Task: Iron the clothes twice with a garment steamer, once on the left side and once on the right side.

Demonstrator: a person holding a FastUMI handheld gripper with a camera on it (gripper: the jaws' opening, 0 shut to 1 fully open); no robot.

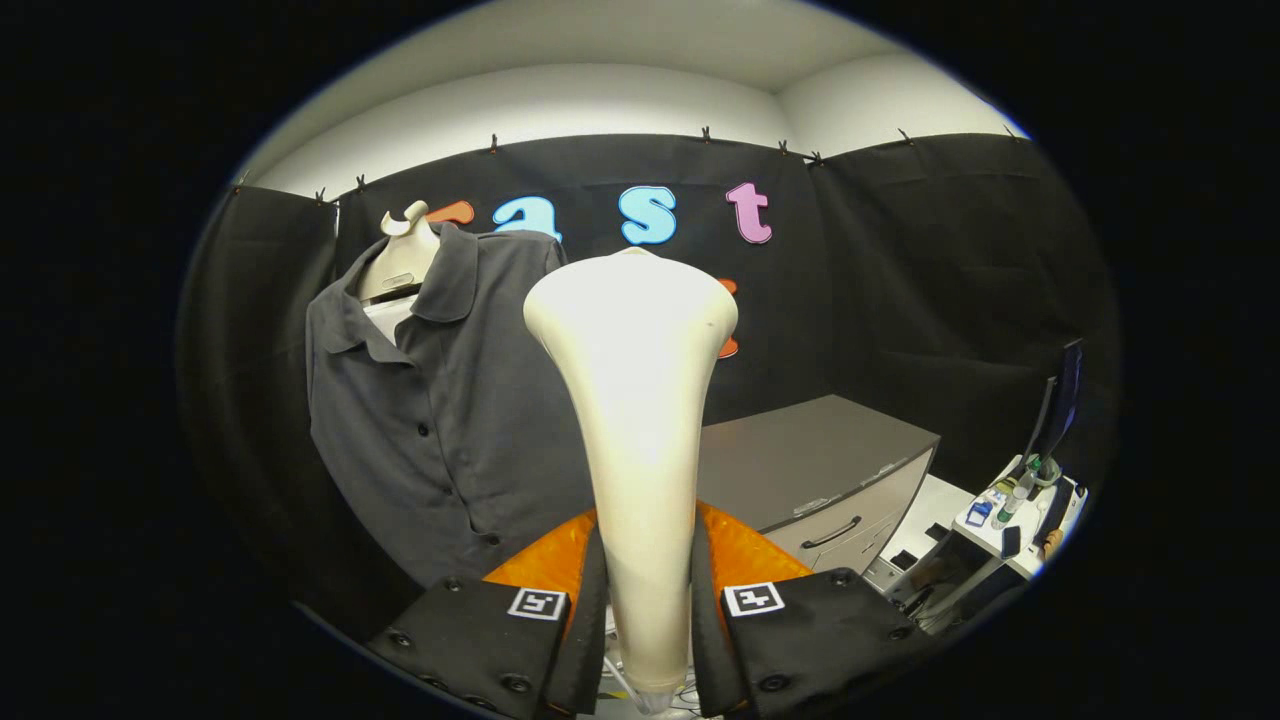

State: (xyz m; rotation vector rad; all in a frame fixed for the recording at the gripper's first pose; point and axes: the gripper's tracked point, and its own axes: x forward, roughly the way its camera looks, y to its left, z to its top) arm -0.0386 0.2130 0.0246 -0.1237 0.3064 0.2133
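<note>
Both jaws were closed on the steamer (640,420), one finger pressing on each side of its narrow handle, so the gripper (648,620) held it firmly. From the fingers the steamer rose straight toward 12 o'clock and widened into a broad cream head at the top. Its lower end came out below the fingers, and a thin cable seemed to hang there, but this was too small to tell surely.

At about 10 o'clock from the steamer head hung the shirt (440,400), dark grey, with a collar and a row of buttons down the front. It was worn by a pale dummy (400,262) whose neck showed above the open collar. The steamer head was just beside the right edge of the shirt as seen; I could not tell if they touched or if the head was in front of it.

At 3 o'clock from the handle, beyond the fingers, stood a grey cabinet (810,460) with drawers and a dark handle. Farther, at about 4 o'clock, a small white table (1025,515) carried bottles and other small things, and a dark monitor (1062,400) stood above it.
</note>
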